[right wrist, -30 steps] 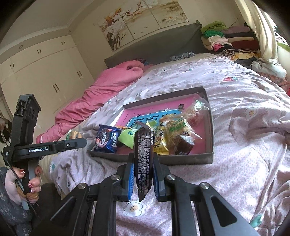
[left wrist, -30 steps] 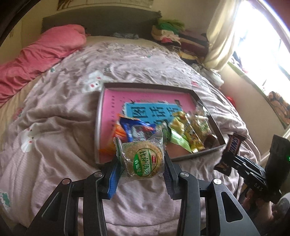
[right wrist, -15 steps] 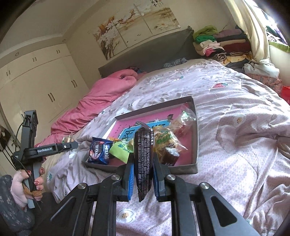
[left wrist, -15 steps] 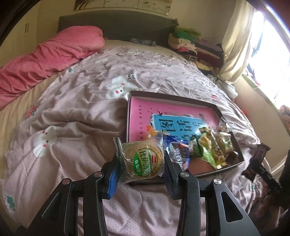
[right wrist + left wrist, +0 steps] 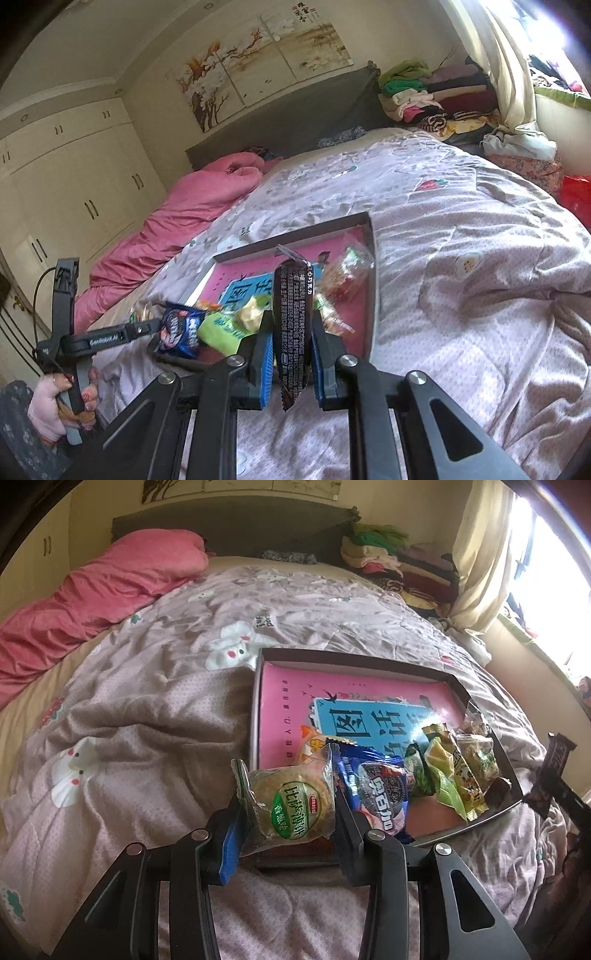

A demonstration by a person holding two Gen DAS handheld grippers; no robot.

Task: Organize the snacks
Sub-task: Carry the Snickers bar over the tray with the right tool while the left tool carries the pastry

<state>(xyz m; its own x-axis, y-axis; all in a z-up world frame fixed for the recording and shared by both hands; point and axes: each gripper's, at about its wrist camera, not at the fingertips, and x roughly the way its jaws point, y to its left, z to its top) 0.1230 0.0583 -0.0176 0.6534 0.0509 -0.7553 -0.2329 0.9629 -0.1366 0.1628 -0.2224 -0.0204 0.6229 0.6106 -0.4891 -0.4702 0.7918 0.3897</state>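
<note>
A round cake packet is kept pinched by the left gripper, now brought lower over the tray's near left corner. Rightward, a dark bar stays clamped in the right gripper, seemingly clear of the tray.

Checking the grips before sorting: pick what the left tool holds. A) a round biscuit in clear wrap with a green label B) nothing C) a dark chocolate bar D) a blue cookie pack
A: the left tool is clamped on the round biscuit pack, near the tray.
</note>
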